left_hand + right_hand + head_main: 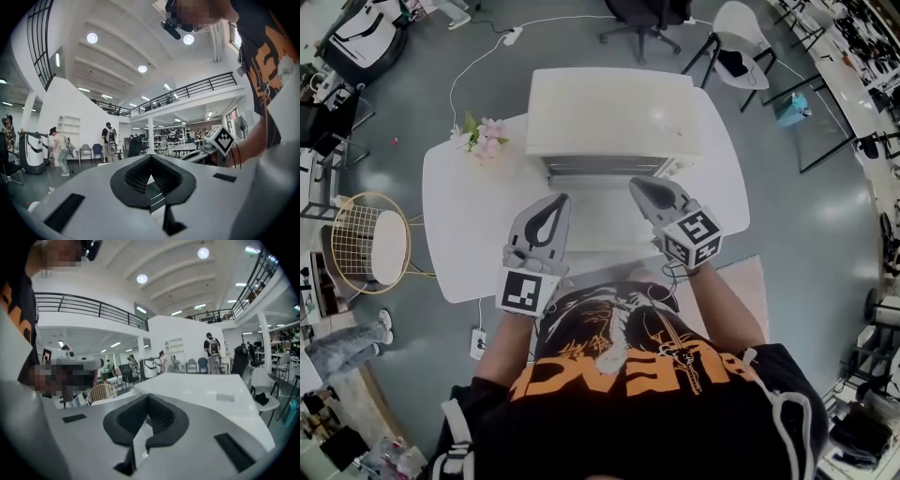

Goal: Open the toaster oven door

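While the oven (614,112) sits at the far side of the table (455,234), the left gripper (558,200) and right gripper (636,184) hover just before it, both clenched on nothing (tips pressed together).

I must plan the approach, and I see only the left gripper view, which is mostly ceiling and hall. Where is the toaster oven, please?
Observer: The head view shows the white box-shaped toaster oven standing on the rounded white table, just ahead of the left tool.
Operator: Is the right tool touching it?
Observer: The right tool points at the oven's front with its tip close to it. I cannot tell whether they touch.
Operator: Are its jaws open?
Observer: No. In the right gripper view they are together, with nothing between them.
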A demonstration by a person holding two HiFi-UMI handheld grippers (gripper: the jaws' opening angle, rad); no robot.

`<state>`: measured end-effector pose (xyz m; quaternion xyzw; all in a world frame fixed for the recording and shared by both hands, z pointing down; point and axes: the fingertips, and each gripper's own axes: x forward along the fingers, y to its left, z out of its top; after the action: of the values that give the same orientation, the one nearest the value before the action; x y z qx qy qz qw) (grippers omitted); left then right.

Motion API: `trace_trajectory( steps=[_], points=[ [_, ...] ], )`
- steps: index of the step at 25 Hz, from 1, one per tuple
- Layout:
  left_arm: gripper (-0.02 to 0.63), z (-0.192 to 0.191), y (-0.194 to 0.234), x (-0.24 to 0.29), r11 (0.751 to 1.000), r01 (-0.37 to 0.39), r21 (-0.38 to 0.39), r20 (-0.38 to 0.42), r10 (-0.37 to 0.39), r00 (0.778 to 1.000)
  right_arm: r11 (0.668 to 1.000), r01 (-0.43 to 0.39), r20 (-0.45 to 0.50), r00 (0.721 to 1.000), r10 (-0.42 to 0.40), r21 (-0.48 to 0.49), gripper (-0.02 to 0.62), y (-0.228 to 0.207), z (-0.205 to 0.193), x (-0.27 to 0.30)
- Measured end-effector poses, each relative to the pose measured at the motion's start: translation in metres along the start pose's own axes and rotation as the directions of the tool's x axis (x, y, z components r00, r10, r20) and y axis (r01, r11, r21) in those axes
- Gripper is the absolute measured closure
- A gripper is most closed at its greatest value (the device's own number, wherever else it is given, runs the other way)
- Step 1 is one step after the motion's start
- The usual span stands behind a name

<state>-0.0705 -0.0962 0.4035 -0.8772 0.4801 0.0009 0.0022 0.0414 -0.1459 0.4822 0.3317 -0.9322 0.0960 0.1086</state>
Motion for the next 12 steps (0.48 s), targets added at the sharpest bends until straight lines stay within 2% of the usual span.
trace_trajectory(
  steps=[4,6,8,12],
  points=[
    [0.584,0.012,0.001,-0.001,0.999,-0.013,-0.036,0.003,0.013,1.0,0.999,0.025,0.147,0.989,-0.021,-0.025,0.581,0.009,0.055,-0.019],
    [0.584,0.013,0.003,-0.004,1.0,-0.008,-0.009,-0.019,0.007,1.0,0.999,0.033,0.194,0.981,-0.026,-0.029,0.581,0.017,0.071,-0.028],
    [0.584,0.019,0.001,0.0,1.0,-0.001,0.008,-0.011,0.001,1.0,0.997,0.047,0.225,0.974,-0.034,-0.053,0.581,0.018,0.085,-0.036],
    [0.584,0.033,-0.006,0.008,1.0,0.01,-0.023,0.031,-0.01,0.999,0.995,0.072,0.244,0.968,-0.053,-0.07,0.581,0.013,0.1,-0.049]
  ],
)
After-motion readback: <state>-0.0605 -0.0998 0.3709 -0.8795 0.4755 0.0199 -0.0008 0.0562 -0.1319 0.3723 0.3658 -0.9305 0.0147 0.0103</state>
